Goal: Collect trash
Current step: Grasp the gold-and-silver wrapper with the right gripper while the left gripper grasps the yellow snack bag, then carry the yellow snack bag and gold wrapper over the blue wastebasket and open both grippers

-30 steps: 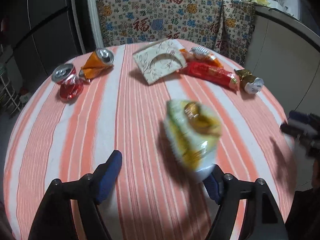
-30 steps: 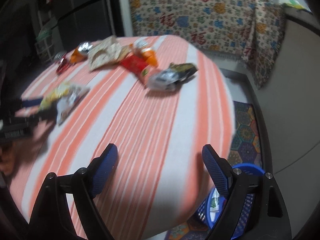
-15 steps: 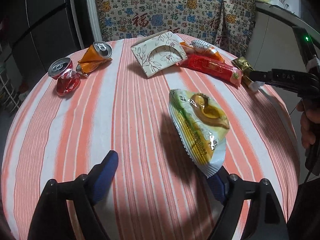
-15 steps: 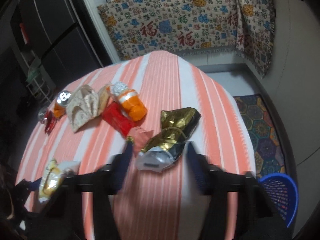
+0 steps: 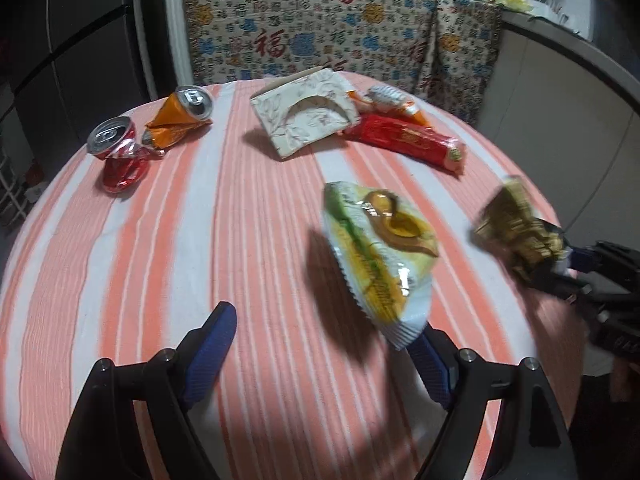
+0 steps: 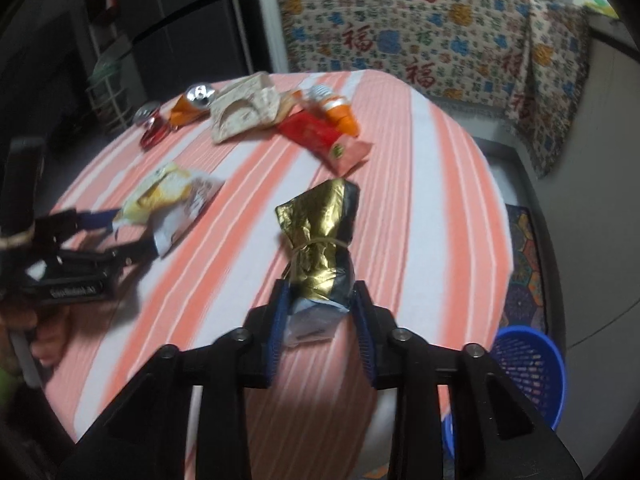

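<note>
A round table with an orange-striped cloth (image 5: 160, 240) bears several pieces of trash. My right gripper (image 6: 320, 300) has a crumpled gold-and-black bag (image 6: 320, 236) between its blue pads, clear of the cloth. Its jaws are opening, but both pads touch the bag's sides. The same gold bag (image 5: 516, 232) shows blurred at the right of the left wrist view. My left gripper (image 5: 320, 328) stands open and wide. A yellow-green snack bag (image 5: 380, 248) leans tilted against its right finger only. From the right wrist, that snack bag (image 6: 168, 196) sits at the left gripper's tips.
At the far side lie a crushed red can (image 5: 118, 152), a crushed orange can (image 5: 180, 118), a cream tissue box (image 5: 308, 114), a red wrapper (image 5: 408, 142) and an orange-white packet (image 5: 394, 102). A blue basket (image 6: 528, 376) stands on the floor right of the table.
My right gripper swung over the gold bag, closed on it and carried it off the cloth toward the near right edge. The left gripper and snack bag stayed put.
</note>
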